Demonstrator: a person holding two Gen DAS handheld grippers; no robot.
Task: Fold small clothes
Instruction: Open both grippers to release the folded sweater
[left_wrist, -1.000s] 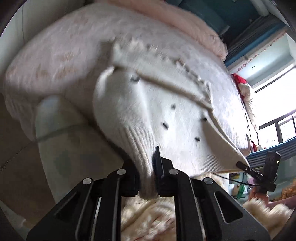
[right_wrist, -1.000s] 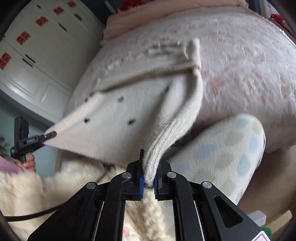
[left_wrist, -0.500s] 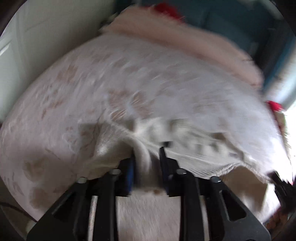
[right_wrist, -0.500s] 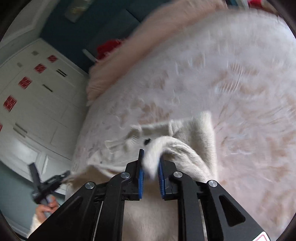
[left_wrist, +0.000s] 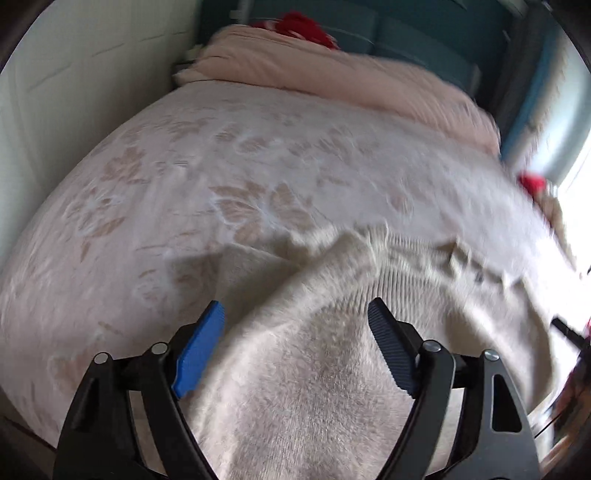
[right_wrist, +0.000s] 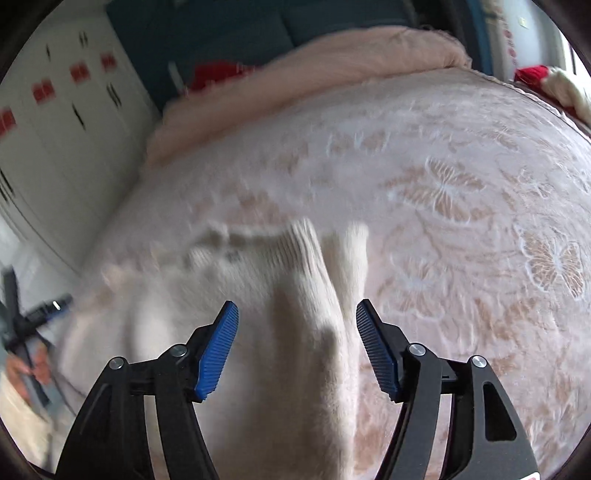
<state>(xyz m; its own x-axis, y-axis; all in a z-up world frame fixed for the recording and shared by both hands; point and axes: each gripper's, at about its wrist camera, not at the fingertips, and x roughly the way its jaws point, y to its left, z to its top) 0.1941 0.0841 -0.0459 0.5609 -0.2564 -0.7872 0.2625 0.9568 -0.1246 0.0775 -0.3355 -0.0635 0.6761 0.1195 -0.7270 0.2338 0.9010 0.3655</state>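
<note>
My left gripper (left_wrist: 295, 325) stands wide open, blue pads spread, nothing between them. The cream knit sweater (left_wrist: 314, 369) lies flat on the bed below it, fuzzy side up, spreading from the near edge to mid-bed. Left wrist view only: a folded-over ribbed band at the sweater's far right, with one small dark button (left_wrist: 479, 276), though motion blur smears it. Left of the sweater, the bedspread (left_wrist: 184, 192) shows leaf and butterfly embroidery. Far across the bed lies a pink blanket (left_wrist: 332, 74), with something red (left_wrist: 306, 26) behind it and a teal wall beyond. At the right frame edge there is a bright window and a dark tip of my other tool, too blurred to read.

My right gripper (right_wrist: 296, 325) is likewise wide open and grips nothing. The right wrist view gives what the left does not: a ribbed cuff (right_wrist: 299, 247) of a sleeve laid forward over the sweater's body, ending just beyond the pads, and a second pale edge just right of it. At far left are white cupboard doors (right_wrist: 55, 129) with red stickers; at near left, my left hand (right_wrist: 26, 369) is on the other tool's black handle, blurred. The butterflies in the bedspread are crisp to the right.
</note>
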